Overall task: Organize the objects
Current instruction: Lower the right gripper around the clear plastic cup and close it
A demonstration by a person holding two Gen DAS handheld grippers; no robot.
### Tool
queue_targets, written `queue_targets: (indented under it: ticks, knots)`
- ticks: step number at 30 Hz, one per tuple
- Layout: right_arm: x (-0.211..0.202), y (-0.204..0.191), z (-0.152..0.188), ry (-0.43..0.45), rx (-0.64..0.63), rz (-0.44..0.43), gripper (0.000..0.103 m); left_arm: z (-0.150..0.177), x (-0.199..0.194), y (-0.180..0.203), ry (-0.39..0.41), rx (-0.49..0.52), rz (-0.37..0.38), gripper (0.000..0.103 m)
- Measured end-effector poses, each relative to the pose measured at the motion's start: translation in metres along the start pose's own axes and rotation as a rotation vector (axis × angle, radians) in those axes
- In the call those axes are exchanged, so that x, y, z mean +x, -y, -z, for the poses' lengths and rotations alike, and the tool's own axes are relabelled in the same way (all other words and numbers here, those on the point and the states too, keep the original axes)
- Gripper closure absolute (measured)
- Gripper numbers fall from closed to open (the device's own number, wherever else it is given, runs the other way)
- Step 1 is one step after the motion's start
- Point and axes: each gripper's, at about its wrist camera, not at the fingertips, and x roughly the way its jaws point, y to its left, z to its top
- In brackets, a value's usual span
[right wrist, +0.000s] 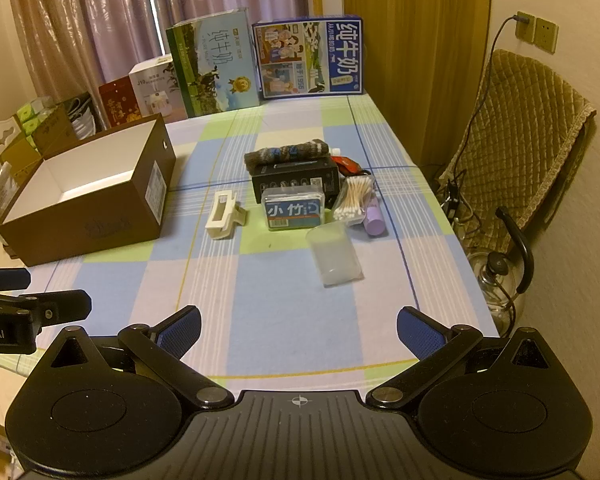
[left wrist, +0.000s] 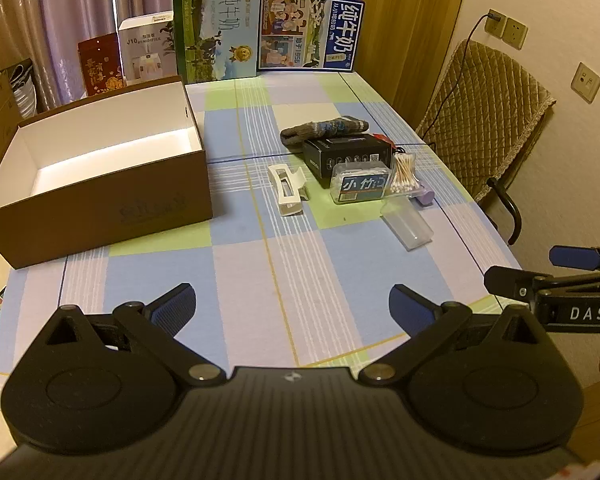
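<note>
I hold both grippers low over the near end of the table (left wrist: 332, 264), tilted down at it, and both are spread wide with nothing between their pads: my left gripper (left wrist: 292, 306) over bare cloth, my right gripper (right wrist: 298, 330) the same, each peeking into the other's view from the side. The things I take to be for sorting sit bunched just right of the table's middle: a white hair clip (right wrist: 224, 216) nearest the box, a blue-labelled clear case (right wrist: 293, 212) with a black carton (right wrist: 296, 178) touching it behind, a rolled grey cloth (right wrist: 286, 152) behind that, a bundle of cotton swabs (right wrist: 354, 200) and a purple tube (right wrist: 374, 220) to the right, and a clear plastic cup (right wrist: 334, 254) lying on its side closest to me. The open brown box (left wrist: 100, 184) stands on the left, apart from the pile, its white inside bare as far as I can see, so I judge it is the place to fill and that nothing has gone in yet. Its near wall stands fairly high, so whatever I carry must clear the rim. Between me and the pile the cloth is free, a good lane for reaching. The right table edge runs near the tube and cup, with a chair (left wrist: 496, 112) beyond, so a careless nudge there could roll them off. Tall cartons (left wrist: 216, 28) line the far edge, well clear of my work.
</note>
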Motion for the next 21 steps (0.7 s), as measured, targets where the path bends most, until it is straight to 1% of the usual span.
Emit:
queue_targets:
  ticks: [13,21]
  knots:
    - [0.006,0.005,-0.006,-0.008,-0.002,-0.008,0.002,-0.002,0.005,0.002,-0.007,-0.004,0.001,0.001]
    - [0.010,0.008,-0.013,-0.011,-0.013,-0.018,0.002,-0.008,0.011,0.004,-0.013,-0.008,-0.002,0.001]
